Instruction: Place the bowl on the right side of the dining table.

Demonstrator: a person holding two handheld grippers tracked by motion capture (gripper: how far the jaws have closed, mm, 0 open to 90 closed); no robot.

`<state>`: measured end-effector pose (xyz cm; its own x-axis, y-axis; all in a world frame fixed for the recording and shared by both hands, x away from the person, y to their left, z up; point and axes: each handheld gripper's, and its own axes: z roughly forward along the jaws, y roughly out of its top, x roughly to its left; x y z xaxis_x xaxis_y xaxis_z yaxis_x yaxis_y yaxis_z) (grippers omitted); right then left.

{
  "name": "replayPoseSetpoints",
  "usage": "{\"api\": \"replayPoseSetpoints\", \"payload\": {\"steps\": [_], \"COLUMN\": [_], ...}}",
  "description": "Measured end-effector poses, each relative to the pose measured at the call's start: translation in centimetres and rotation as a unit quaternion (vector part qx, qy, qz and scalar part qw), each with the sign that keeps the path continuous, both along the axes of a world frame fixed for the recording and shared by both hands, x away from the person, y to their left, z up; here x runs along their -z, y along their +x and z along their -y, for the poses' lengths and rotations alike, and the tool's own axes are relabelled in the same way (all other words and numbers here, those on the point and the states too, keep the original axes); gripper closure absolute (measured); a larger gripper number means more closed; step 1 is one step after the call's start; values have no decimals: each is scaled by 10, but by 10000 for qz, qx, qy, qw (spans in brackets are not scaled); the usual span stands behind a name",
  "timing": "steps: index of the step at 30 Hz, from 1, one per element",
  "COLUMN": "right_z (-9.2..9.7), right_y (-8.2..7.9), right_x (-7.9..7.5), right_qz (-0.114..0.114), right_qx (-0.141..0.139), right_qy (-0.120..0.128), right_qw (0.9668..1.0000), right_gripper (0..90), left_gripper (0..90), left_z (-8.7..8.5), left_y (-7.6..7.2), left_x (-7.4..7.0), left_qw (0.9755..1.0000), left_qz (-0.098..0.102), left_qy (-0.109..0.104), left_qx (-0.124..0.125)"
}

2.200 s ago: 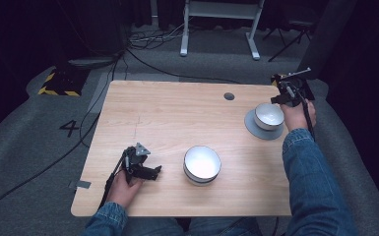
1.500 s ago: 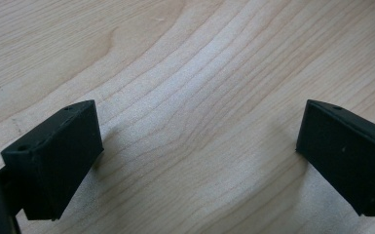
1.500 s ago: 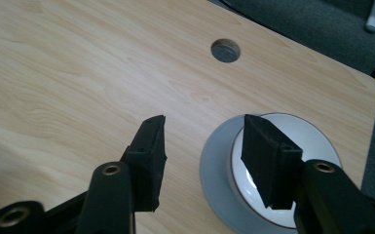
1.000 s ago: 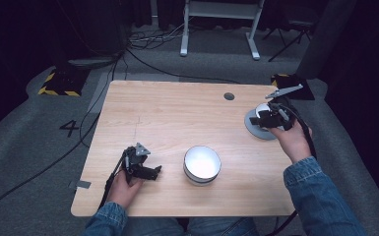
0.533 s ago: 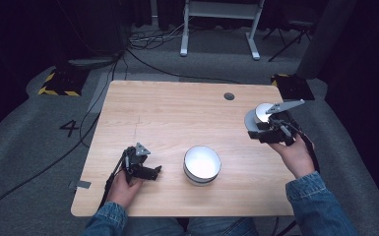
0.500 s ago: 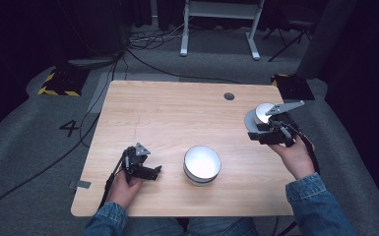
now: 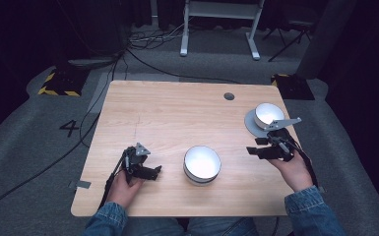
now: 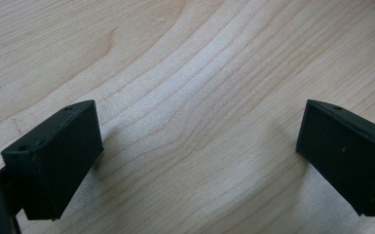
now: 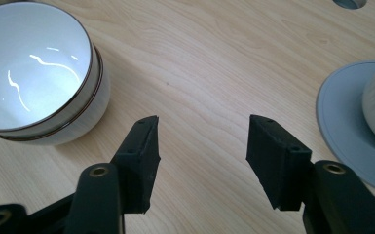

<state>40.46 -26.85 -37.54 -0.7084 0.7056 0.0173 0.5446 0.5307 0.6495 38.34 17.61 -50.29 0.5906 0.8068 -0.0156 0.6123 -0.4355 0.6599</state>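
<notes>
Your right tool [image 7: 254, 150] is near the right edge of the surface [image 7: 167, 113], with its jaws pointing left toward the stacked bowls [image 7: 202, 164] at the near middle. Its jaws have just been opening; they now stand partly apart with only bare wood between them, so it holds nothing. Just beyond your right hand, the small bowl [image 7: 268, 114] sits on the grey plate [image 7: 251, 122] at the far right, and it is apart from the tool. In the right gripper view the stacked bowls [image 9: 39, 73] are at the left and the grey plate [image 9: 343, 126] at the right. Your left tool [image 7: 155, 170] rests at the near left, jaws wide and empty.
</notes>
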Motion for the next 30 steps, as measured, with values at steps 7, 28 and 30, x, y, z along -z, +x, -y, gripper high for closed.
{"api": "replayPoseSetpoints", "payload": {"steps": [7, 28, 30], "right_z": [-3, -13, -13], "right_y": [-9, -23, -21], "right_x": [20, 88, 93], "right_qz": [5, -409, -474], "right_qx": [-30, 51, 32], "right_qy": [-121, -352, -417], "right_qw": [9999, 9985, 9980], "right_gripper": [468, 496, 499], "left_gripper": [28, 30, 30], "left_z": [0, 0, 0], "left_y": [0, -1, -1], "left_x": [0, 0, 0], "left_qw": [10000, 10000, 10000], "left_qz": [2, 12, 25], "left_qy": [-2, 15, 27], "left_qx": [-15, -25, -25]}}
